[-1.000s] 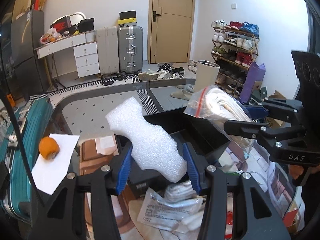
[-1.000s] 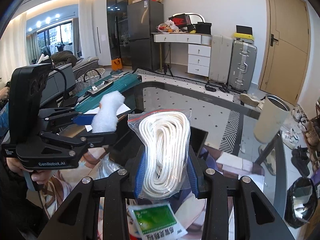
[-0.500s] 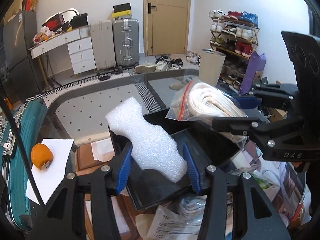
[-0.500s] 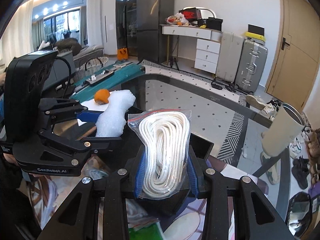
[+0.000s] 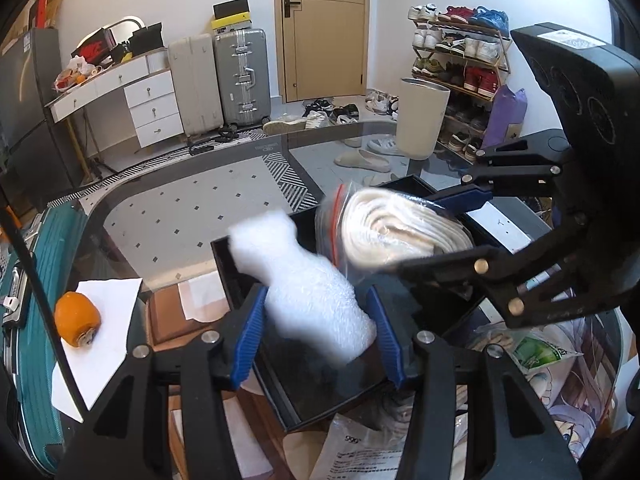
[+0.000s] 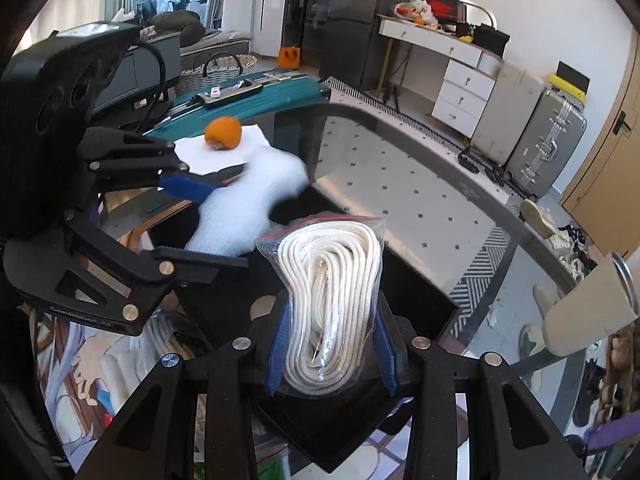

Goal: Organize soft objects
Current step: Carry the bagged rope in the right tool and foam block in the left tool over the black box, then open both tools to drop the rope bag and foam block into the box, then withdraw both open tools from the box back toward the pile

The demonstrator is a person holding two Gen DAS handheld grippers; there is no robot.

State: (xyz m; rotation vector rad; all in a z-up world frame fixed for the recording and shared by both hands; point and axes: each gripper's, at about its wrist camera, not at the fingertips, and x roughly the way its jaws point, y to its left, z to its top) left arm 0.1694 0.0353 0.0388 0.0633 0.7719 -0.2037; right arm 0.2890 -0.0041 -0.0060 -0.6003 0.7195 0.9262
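My left gripper [image 5: 320, 332] is shut on a white foam wrap piece [image 5: 304, 292] and holds it over a black tray [image 5: 340, 392] on the glass table. My right gripper [image 6: 330, 356] is shut on a clear zip bag of coiled white rope [image 6: 332, 304], also over the black tray [image 6: 416, 296]. In the left wrist view the bag of rope [image 5: 396, 232] hangs just right of the foam, close to it. In the right wrist view the foam wrap piece [image 6: 248, 208] and the left gripper [image 6: 200, 224] are at the left.
An orange [image 5: 76, 320] lies on white paper [image 5: 100, 356] at the table's left. Plastic packets [image 5: 360, 452] and a green-labelled packet [image 5: 540, 354] lie near the tray. A teal suitcase [image 5: 32, 280] stands left of the table; a beige bin [image 5: 420, 120] stands beyond.
Both grippers have moved forward and down over the black tray, each still holding its item. The bag of rope has come closer to the foam.
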